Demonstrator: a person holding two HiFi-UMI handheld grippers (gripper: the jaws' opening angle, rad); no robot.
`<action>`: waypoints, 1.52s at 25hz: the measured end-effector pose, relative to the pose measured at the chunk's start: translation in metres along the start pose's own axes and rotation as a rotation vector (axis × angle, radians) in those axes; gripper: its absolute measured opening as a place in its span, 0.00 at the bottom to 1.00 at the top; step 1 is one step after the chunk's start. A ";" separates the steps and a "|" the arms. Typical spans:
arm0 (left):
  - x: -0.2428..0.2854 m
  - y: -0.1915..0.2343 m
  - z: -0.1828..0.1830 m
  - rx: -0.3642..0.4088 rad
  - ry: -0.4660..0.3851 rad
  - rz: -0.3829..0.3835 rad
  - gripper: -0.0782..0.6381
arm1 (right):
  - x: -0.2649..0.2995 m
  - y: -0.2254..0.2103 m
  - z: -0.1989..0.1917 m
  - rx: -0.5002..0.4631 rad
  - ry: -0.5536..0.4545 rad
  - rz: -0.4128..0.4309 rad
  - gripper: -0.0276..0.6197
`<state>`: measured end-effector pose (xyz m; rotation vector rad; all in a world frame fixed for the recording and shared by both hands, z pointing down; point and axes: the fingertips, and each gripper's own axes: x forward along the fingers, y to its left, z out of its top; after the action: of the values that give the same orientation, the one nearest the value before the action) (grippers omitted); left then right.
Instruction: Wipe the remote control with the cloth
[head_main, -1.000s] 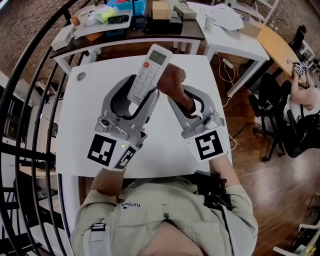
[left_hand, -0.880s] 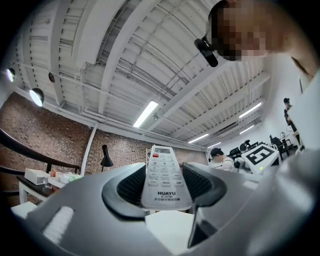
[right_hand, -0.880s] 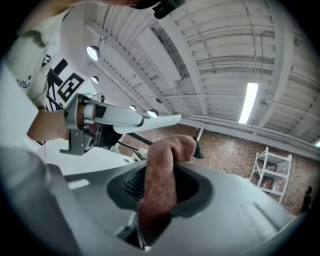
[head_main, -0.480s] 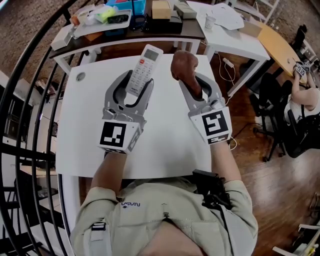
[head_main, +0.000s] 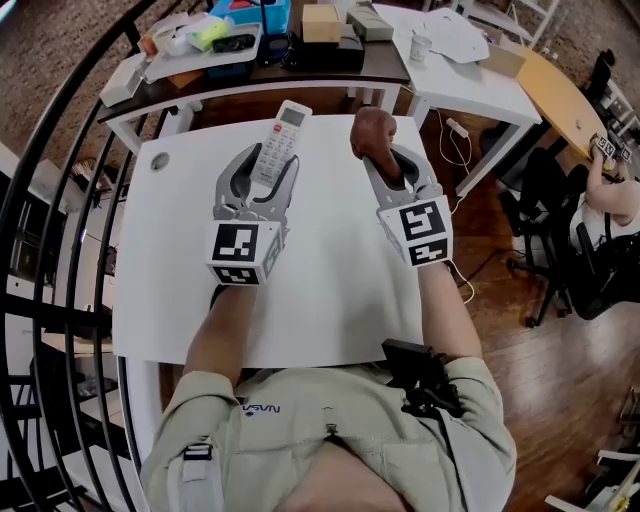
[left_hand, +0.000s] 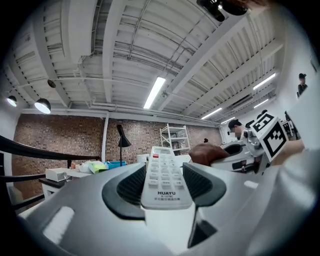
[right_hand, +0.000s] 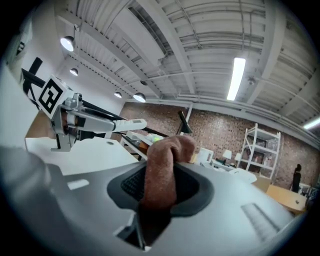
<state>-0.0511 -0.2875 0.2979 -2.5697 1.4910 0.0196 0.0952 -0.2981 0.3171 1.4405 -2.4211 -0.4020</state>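
In the head view, your left claw (head_main: 268, 168) pinches the lower end of the slim white plastic remote control (head_main: 281, 135), held buttons-up over the far part of the white bench (head_main: 330, 270). Your right claw (head_main: 392, 160) clamps a bunched reddish-brown cloth (head_main: 372, 130) near it, and the two are apart. In the left gripper view, the remote sits between the ribbed pads, gripped by its edges. In the right gripper view, the cloth is squeezed between the pads, its fold rising above them. As I judge it, both things are in hand but no wiping contact is made; you must bring the cloth onto the remote.
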 end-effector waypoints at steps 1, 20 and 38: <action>0.004 0.003 -0.008 -0.002 0.020 0.005 0.45 | 0.003 -0.003 -0.006 0.007 0.017 -0.002 0.21; 0.044 0.034 -0.114 -0.078 0.261 0.049 0.45 | 0.045 -0.014 -0.098 0.096 0.221 0.030 0.21; 0.047 0.037 -0.169 -0.095 0.526 0.028 0.45 | 0.056 0.002 -0.143 0.110 0.381 0.094 0.22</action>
<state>-0.0720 -0.3723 0.4543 -2.7646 1.7186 -0.6433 0.1239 -0.3593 0.4550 1.3003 -2.2146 0.0288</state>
